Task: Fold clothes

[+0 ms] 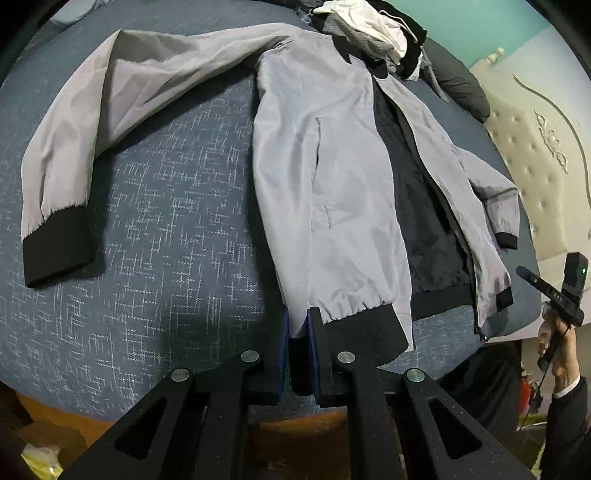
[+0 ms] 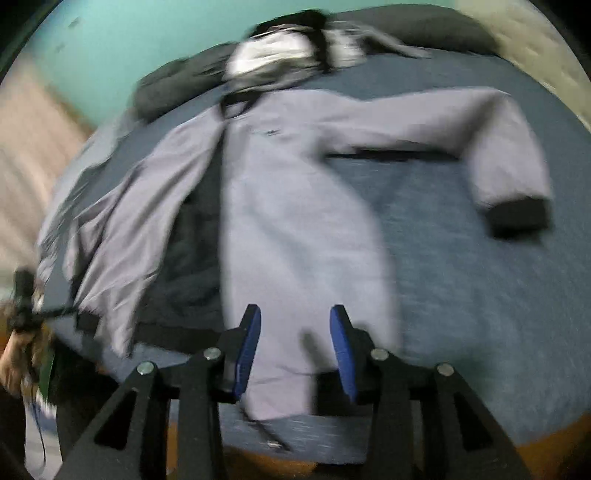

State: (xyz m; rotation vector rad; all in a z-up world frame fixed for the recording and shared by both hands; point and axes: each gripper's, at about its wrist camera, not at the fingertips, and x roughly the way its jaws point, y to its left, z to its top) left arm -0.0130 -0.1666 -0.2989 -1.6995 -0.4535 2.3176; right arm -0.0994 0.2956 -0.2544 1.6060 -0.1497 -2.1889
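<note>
Two black two-finger grippers with blue pads worked at the near hem of a light grey zip-front jacket with black cuffs and hem (image 1: 325,184). The left gripper (image 1: 298,332) had its pads nearly together, pinching the hem corner. The right gripper (image 2: 295,347), in a blurred view, stood wide apart over the hem, gripping nothing. The jacket lay spread, unzipped, on a blue patterned bedspread (image 1: 166,221), below a pile of black, white and grey clothes (image 1: 373,33).
</note>
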